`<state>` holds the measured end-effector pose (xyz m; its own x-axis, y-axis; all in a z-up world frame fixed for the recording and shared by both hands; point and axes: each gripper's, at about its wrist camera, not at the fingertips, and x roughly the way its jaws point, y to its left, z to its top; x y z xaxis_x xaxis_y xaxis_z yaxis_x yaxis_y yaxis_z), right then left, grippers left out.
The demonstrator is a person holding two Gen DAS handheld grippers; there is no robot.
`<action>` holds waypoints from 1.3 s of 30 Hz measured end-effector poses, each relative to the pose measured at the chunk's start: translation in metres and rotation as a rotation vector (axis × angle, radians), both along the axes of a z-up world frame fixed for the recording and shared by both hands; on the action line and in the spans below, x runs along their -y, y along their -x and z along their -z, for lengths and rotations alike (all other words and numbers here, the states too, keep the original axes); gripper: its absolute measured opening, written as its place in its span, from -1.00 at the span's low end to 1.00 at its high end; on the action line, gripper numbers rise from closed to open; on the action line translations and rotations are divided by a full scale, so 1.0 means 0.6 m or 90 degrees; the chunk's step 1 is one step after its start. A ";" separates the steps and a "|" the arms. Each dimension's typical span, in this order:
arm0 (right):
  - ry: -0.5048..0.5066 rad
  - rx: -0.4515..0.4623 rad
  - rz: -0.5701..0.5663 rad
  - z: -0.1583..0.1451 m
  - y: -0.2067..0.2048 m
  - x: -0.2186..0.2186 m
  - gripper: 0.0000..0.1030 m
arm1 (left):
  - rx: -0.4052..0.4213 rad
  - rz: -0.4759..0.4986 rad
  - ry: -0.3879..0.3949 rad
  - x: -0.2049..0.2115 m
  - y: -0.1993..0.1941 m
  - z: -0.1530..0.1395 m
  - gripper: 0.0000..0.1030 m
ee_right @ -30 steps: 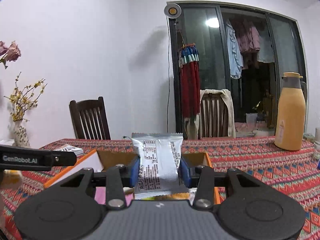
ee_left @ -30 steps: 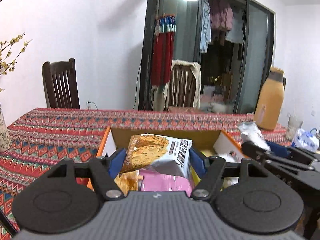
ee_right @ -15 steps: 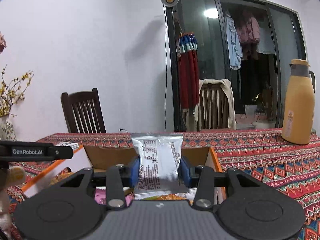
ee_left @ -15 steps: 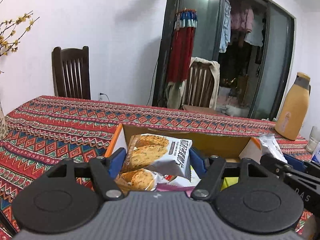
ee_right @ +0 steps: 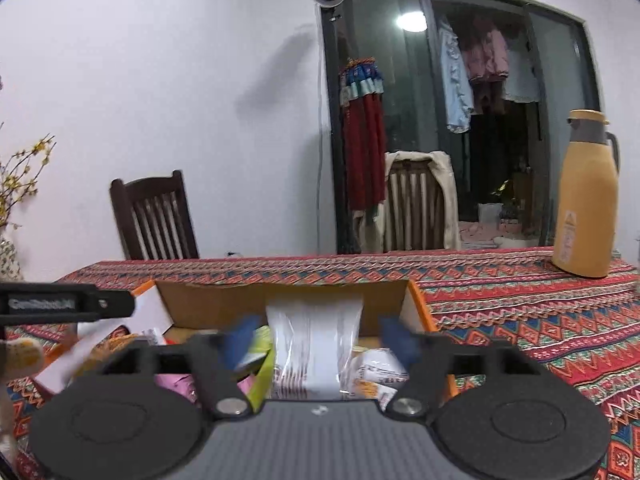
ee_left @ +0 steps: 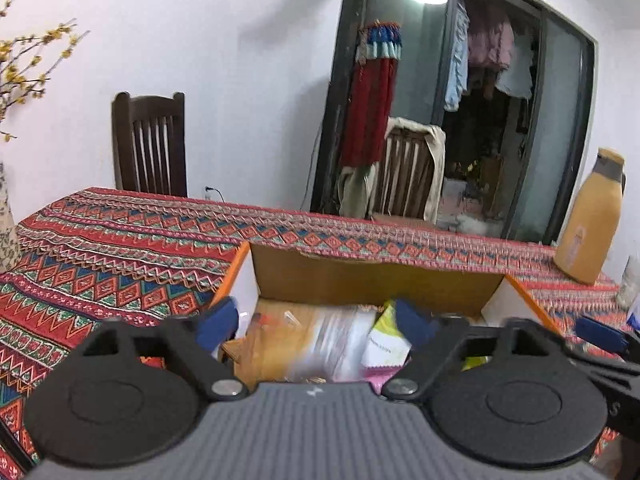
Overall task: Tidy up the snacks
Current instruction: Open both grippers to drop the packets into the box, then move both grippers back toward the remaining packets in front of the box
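Both snacks are now released over the cardboard box. The left gripper has just spread, its biscuit packet dropping inside; the right gripper has just opened too, its white packet falling between the pads. Several snacks already lie inside the box.

One cardboard box stood open on one patterned tablecloth. Inside it the packets were too blurred and overlapped for a sure count: at least four showed from the right wrist, namely one white printed packet, one yellow-green packet, one pink packet and one white-and-orange packet. Two grippers were present, the left gripper and the right gripper. Two wooden chairs stood behind the table: one bare dark chair and one draped chair. There was one yellow thermos jug and one patterned vase of yellow blossom.
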<state>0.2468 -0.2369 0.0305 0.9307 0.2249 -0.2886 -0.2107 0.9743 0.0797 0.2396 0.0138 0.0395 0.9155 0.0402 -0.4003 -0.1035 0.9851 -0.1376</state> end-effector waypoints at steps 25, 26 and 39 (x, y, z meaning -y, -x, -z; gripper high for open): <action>-0.026 0.013 0.024 -0.012 0.018 0.015 1.00 | -0.027 -0.016 0.016 -0.001 0.016 -0.013 1.00; -0.027 0.014 0.024 -0.018 0.025 0.016 1.00 | -0.025 -0.010 0.017 -0.001 0.024 -0.018 1.00; -0.005 -0.060 0.013 -0.001 0.122 0.038 1.00 | -0.068 0.028 -0.044 -0.034 0.128 0.000 1.00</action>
<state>0.1735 -0.2599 0.0312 0.9038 0.2083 -0.3739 -0.1815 0.9777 0.1060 0.1628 0.0344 0.0394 0.8692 0.0324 -0.4934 -0.0706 0.9957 -0.0591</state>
